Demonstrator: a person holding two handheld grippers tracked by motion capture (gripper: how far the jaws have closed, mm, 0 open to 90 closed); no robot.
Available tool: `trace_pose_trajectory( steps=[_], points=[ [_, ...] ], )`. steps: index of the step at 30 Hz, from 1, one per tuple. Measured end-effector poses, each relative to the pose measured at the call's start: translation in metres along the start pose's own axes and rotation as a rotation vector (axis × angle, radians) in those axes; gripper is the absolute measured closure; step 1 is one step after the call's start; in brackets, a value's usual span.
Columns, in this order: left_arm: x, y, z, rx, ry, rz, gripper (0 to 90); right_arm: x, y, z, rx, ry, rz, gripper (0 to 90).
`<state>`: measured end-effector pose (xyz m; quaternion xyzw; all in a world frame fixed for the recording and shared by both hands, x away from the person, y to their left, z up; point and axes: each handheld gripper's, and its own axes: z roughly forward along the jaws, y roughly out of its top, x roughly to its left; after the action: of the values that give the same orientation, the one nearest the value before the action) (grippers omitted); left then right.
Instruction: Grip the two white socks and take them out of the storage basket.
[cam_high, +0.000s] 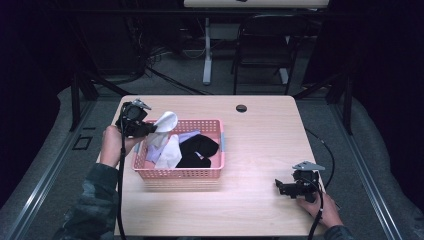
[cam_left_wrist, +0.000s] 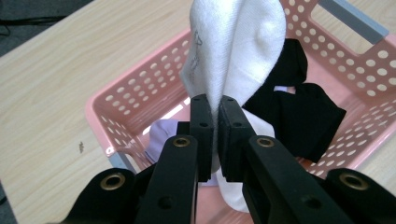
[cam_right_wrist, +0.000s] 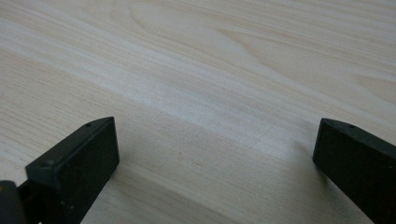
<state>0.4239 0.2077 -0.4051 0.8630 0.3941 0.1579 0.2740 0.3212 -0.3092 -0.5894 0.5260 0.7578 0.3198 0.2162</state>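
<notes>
A pink perforated basket (cam_high: 200, 173) (cam_left_wrist: 140, 95) stands left of the table's middle and holds white, lilac and black socks. My left gripper (cam_high: 150, 129) (cam_left_wrist: 214, 112) hangs over the basket's left end, shut on a white sock (cam_high: 165, 122) (cam_left_wrist: 233, 51) that rises above its jaws. A black sock (cam_high: 200, 150) (cam_left_wrist: 299, 112) lies in the basket to the right of it, with a lilac one (cam_left_wrist: 161, 135) beneath. My right gripper (cam_high: 278, 186) (cam_right_wrist: 215, 154) rests low over bare wood near the table's front right corner, open, with nothing between its jaws.
The light wooden table (cam_high: 260, 145) has a round cable hole (cam_high: 241, 108) near its far edge. A folding chair (cam_high: 262, 45) and a desk leg (cam_high: 207, 50) stand on the floor beyond. Cables trail from both grippers.
</notes>
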Motion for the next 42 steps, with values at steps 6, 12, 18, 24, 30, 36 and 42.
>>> trace_pose_trajectory(
  steps=[6,12,18,24,30,36,42],
  points=[
    [0.005,0.004,-0.01,-0.013,0.019,-0.004,85.6,0.0,0.0,0.0,0.0,0.0,0.0,0.0],
    [0.011,0.004,-0.02,-0.027,0.04,-0.017,85.6,0.0,0.0,0.0,-0.001,0.0,0.0,0.0],
    [0.02,0.002,-0.031,-0.036,0.058,-0.025,85.6,0.0,0.0,0.0,-0.001,0.0,0.0,0.0],
    [0.029,-0.004,-0.04,-0.046,0.08,-0.048,85.6,0.0,0.0,0.0,-0.001,0.0,0.0,0.0],
    [0.041,-0.015,-0.047,-0.056,0.094,-0.085,85.6,0.0,0.0,0.0,-0.001,0.0,0.0,0.0],
    [0.054,-0.028,-0.052,-0.052,0.109,-0.121,85.7,0.0,0.0,0.0,-0.001,0.0,0.001,0.0],
    [0.067,-0.043,-0.048,-0.031,0.113,-0.163,85.7,0.0,0.0,0.0,-0.001,0.0,0.0,0.0]
  ],
)
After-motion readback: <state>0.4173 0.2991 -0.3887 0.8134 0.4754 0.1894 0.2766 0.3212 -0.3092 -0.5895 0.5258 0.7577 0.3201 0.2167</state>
